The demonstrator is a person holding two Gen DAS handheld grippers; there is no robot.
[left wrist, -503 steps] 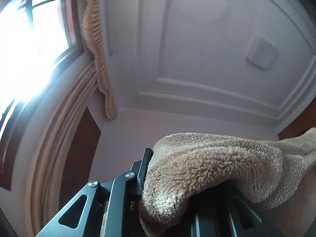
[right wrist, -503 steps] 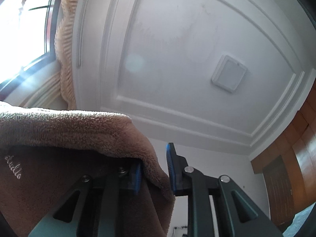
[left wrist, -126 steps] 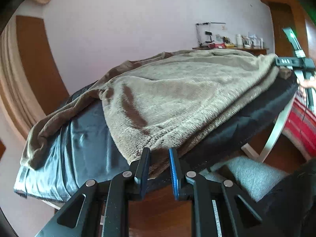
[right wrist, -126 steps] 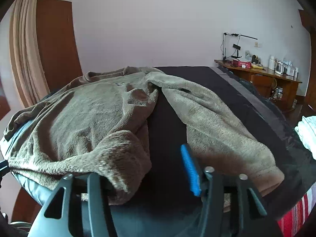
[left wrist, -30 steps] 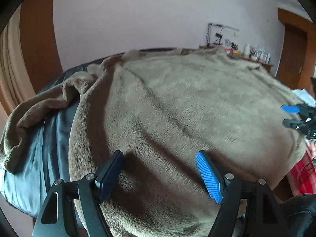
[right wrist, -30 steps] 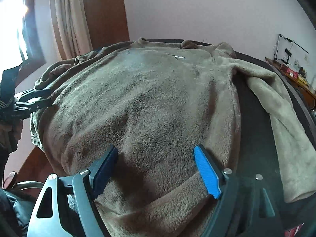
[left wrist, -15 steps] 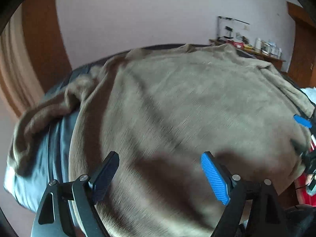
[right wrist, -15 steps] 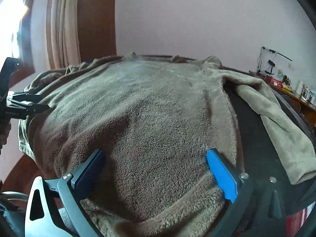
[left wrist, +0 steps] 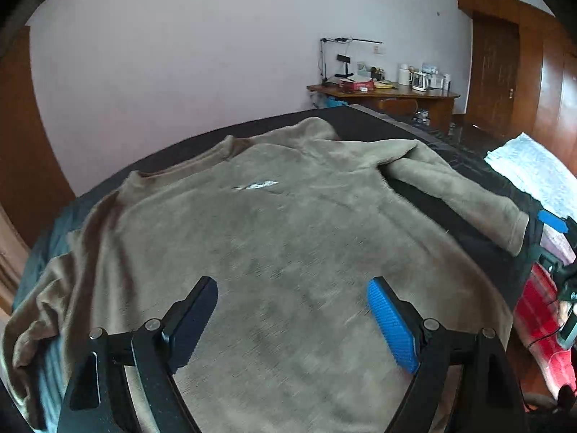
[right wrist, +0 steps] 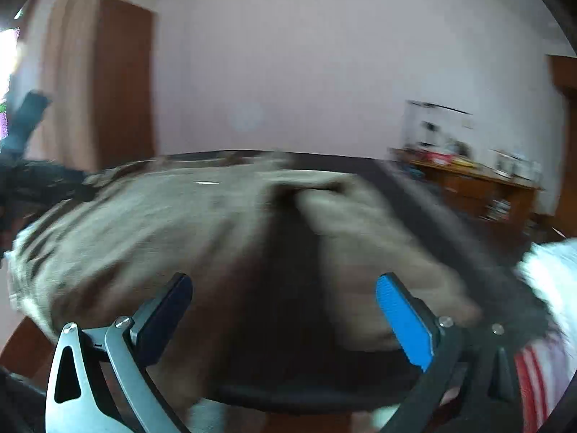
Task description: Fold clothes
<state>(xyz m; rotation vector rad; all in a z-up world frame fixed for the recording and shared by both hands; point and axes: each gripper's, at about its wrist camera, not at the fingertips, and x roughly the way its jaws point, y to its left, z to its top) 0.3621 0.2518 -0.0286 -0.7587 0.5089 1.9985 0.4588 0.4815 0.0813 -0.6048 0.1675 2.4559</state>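
A tan fleece sweater lies front up and spread flat on a dark cover. Its collar points away from me and a small white logo sits on the chest. Its right sleeve angles out over the cover, and its left sleeve hangs bunched at the near left edge. My left gripper hovers above the lower body of the sweater, open, with nothing between its fingers. The right wrist view is blurred. In it my right gripper stands open and empty over the gap between the body and the sleeve.
A wooden desk with a lamp, a kettle and small items stands against the far wall. White folded cloth and red striped fabric lie to the right. A wooden door is at the back right and a curtain at the left.
Both grippers have drawn back and up from the sweater's hem, and their jaws stand wider than a second ago. The right view has swung right toward the sleeve and is now blurred.
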